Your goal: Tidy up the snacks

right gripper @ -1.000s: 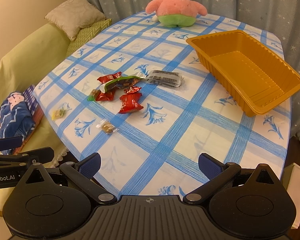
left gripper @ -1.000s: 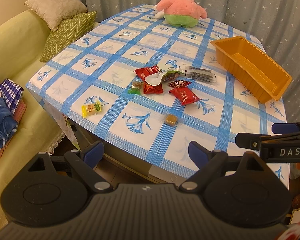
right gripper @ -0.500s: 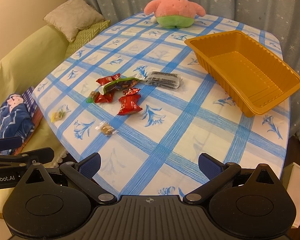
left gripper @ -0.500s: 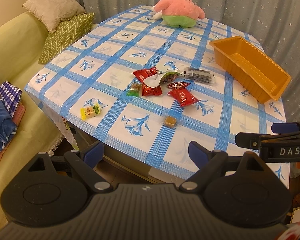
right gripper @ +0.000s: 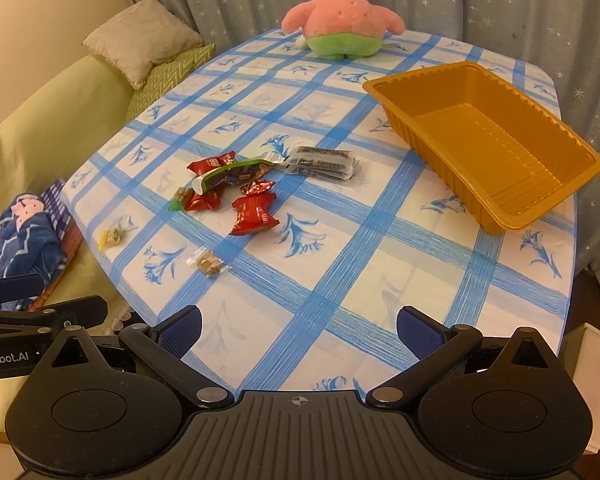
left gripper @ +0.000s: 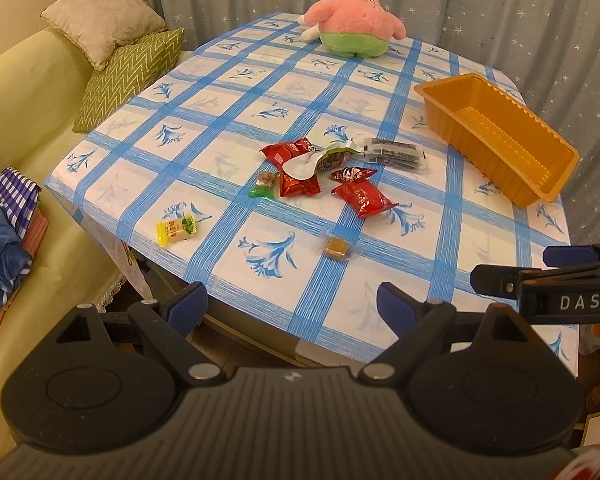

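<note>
Snacks (left gripper: 324, 172) sat clustered mid-tabletop (left gripper: 452, 248), left of the empty orange tray (right gripper: 484, 136). Left gripper (left gripper: 292, 304) and right gripper (right gripper: 298, 326) hovered level over the near edge, jaws spread wide, holding nothing. Vs 1 s back: both had eased fwd, table looming a bit nearer. Crinkly red foil packs (right gripper: 254, 212), clear-wrapped brown cube (left gripper: 337, 249), ribbed plastic tray, fuzzy pink plush (right gripper: 342, 20) at the far edge.

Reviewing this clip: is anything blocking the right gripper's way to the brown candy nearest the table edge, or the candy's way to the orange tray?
Nothing visible. Bare tablecloth lies between the open right gripper and the brown candy. From there to the orange tray, the cloth is also bare; the other snacks lie farther back.
</note>
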Demonstrator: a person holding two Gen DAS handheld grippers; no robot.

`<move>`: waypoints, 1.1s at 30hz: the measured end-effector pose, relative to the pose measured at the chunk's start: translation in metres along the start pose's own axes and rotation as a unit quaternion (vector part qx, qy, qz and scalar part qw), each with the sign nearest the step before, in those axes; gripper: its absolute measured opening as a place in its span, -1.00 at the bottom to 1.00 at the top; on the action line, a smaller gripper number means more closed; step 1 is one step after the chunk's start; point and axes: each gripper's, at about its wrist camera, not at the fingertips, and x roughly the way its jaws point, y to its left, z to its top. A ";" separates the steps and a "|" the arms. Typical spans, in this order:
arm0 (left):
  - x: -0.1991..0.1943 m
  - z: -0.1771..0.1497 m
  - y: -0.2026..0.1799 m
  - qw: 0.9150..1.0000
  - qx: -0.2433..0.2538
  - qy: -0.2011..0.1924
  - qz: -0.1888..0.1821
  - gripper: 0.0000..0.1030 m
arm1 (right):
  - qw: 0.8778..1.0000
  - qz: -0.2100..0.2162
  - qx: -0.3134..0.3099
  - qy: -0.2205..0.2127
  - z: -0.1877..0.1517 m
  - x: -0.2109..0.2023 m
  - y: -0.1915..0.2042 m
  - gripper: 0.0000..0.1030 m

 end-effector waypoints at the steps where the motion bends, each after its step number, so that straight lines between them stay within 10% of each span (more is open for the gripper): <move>1: 0.000 0.000 0.000 1.000 0.000 0.000 -0.001 0.76 | 1.000 0.000 0.001 0.000 0.001 0.000 -0.001 1.00; 33: 0.000 0.000 -0.002 1.000 -0.002 0.000 -0.001 0.77 | 1.000 0.000 0.000 0.000 0.003 0.004 -0.001 1.00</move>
